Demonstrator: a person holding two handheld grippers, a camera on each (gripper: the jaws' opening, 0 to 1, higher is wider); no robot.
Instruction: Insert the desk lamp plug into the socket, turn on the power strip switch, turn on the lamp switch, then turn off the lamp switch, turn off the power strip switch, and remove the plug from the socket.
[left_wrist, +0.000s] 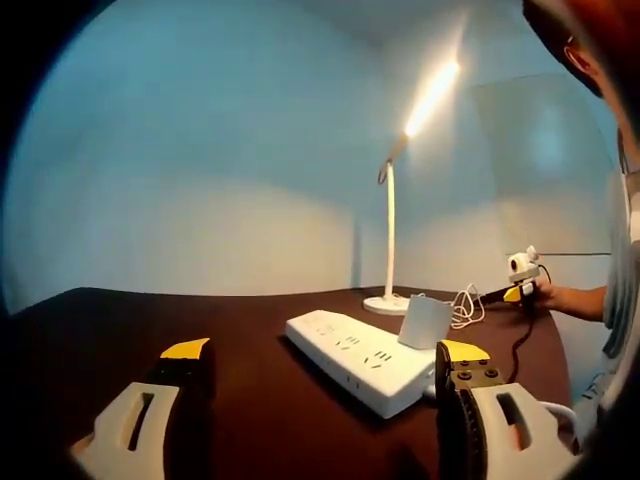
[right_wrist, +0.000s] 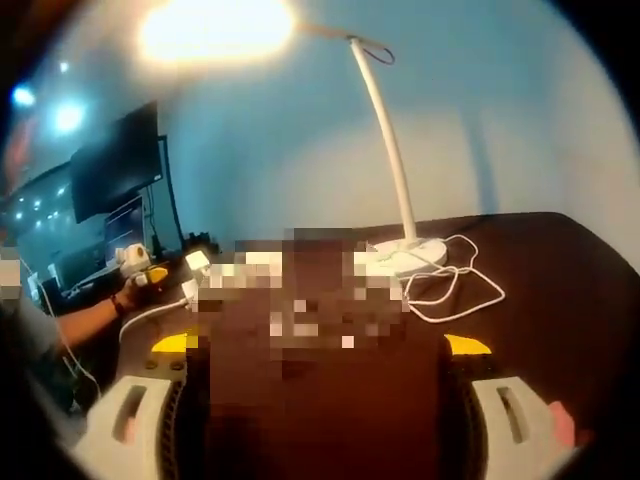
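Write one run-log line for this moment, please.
white desk lamp: lit | white plug adapter: in white power strip | left tool: open, empty | right tool: open

Free room: bare tabletop left of the power strip, wide and unobstructed. Obstacles: plug adapter standing on the strip's far end; lamp behind it; loose white cord coiled beside the lamp base.

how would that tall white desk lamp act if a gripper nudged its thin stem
The tall white desk lamp probably tips easily: thin stem, lit head leaning well past its small round base. The loose white cord coiled beside it looks floppy and might drag along.
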